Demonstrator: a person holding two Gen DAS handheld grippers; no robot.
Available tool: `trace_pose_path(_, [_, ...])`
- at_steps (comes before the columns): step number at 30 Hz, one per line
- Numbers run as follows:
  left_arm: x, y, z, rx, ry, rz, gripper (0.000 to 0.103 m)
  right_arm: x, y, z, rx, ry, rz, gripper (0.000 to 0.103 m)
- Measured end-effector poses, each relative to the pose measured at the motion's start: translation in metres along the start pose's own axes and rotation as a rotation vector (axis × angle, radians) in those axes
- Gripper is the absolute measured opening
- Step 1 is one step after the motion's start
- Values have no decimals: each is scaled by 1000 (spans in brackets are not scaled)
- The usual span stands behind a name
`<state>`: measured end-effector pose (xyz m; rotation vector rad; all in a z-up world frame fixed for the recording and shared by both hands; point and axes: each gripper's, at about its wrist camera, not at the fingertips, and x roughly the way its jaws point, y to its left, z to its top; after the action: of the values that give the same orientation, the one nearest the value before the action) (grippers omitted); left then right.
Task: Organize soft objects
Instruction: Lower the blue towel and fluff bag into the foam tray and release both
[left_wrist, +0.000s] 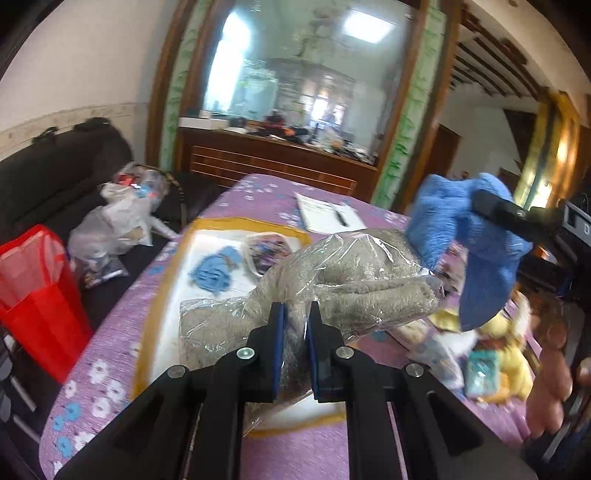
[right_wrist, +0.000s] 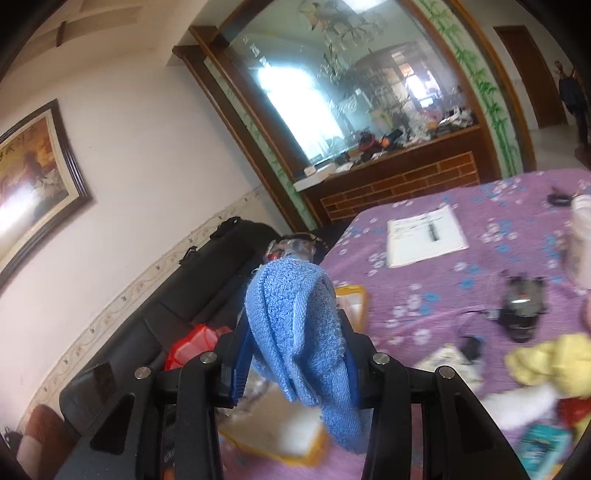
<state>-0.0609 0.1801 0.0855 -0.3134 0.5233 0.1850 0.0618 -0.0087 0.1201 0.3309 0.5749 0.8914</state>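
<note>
My left gripper (left_wrist: 295, 314) is shut on a grey plush toy wrapped in clear plastic (left_wrist: 332, 280), held above a white tray with a yellow rim (left_wrist: 166, 258). On the tray lie a crumpled blue cloth (left_wrist: 214, 271) and a small patterned pouch (left_wrist: 266, 251). My right gripper (right_wrist: 295, 328) is shut on a blue terry towel (right_wrist: 295, 325) that drapes over its fingers; in the left wrist view the towel (left_wrist: 461, 229) hangs at the right, above the table. A yellow plush (right_wrist: 550, 362) lies at the right.
The table has a purple flowered cloth (left_wrist: 110, 362). A notebook with a pen (right_wrist: 424, 236) lies far back. A black device (right_wrist: 522, 306) sits mid-right. A red bin (left_wrist: 40, 295) and plastic bags (left_wrist: 118, 218) stand on the dark sofa to the left.
</note>
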Motion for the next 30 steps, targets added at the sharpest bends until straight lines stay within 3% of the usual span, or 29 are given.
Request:
trace_pose_path(2, [6, 10, 4, -40, -1, 26, 12, 31, 8, -3, 12, 16, -20, 45])
trace_pose_path(5, [20, 26, 7, -84, -1, 130, 12, 72, 10, -15, 46, 65, -9, 45])
trace_pose_path(11, [50, 47, 0, -141, 53, 162, 12, 129, -17, -55, 87, 224, -21, 47])
trace_pose_path(25, [86, 43, -11, -109, 107, 189, 13, 149, -22, -70, 66, 311, -5, 54])
trace_pose_path(30, [88, 45, -15, -125, 102, 171, 38, 147, -8, -76, -8, 327, -6, 70])
